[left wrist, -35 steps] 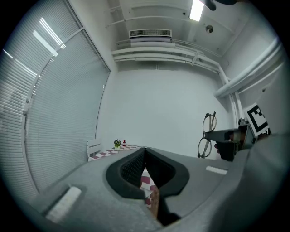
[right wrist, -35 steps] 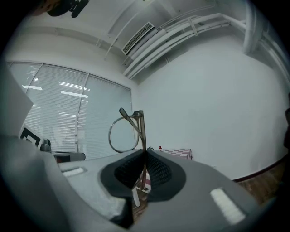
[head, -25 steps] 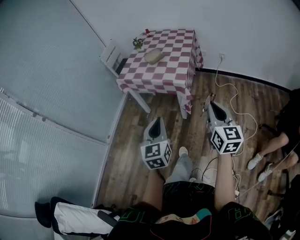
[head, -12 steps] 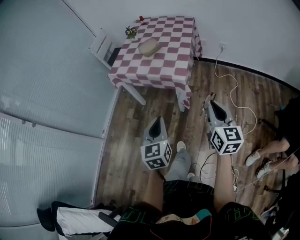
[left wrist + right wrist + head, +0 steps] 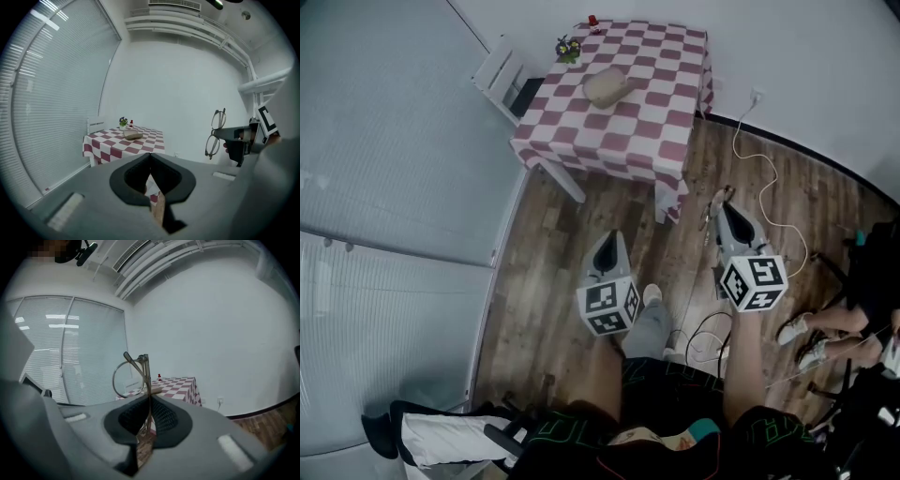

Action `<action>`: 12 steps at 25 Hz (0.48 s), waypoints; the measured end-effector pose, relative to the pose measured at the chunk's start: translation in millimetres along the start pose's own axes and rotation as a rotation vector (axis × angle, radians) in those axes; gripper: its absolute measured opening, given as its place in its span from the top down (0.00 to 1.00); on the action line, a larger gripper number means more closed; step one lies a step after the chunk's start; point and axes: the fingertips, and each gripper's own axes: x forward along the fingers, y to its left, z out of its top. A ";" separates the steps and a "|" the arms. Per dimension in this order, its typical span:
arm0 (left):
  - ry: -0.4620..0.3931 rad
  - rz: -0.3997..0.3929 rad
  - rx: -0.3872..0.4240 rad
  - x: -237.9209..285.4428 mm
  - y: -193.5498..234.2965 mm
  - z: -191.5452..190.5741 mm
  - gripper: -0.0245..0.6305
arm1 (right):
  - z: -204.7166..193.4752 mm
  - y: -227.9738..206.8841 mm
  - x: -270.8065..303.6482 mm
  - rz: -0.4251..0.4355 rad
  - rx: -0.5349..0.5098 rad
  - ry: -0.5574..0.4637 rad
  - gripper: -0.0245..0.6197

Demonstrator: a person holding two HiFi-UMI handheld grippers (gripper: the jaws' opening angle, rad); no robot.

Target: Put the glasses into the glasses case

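Note:
A beige glasses case (image 5: 607,86) (image 5: 133,135) lies shut on the checked table (image 5: 656,103), well ahead of both grippers. My right gripper (image 5: 723,199) (image 5: 148,399) is shut on a pair of thin-framed glasses (image 5: 134,373) (image 5: 215,133) (image 5: 710,208), which stick up from its closed jaws. My left gripper (image 5: 612,241) (image 5: 150,157) is shut with nothing between its jaws. Both are held over the wooden floor, short of the table's near edge.
A white chair (image 5: 499,70), a small plant (image 5: 566,47) and a red object (image 5: 592,20) stand at the table's far side. White cables (image 5: 769,178) trail over the floor on the right. A seated person's feet (image 5: 802,342) show at right. Blinds (image 5: 384,178) line the left.
The table has shifted lower and nearer in the head view as I walk toward it. Both grippers keep their hold and pose.

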 end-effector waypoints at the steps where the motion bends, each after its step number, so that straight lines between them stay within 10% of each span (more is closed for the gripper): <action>1: 0.000 0.005 -0.007 5.1 3.3 1.0 0.95 | 1.3 -1.1 5.9 0.002 -0.005 0.004 0.94; 12: -0.032 0.020 -0.055 55.8 27.0 25.1 0.95 | 24.7 2.8 67.4 0.022 -0.079 0.035 0.94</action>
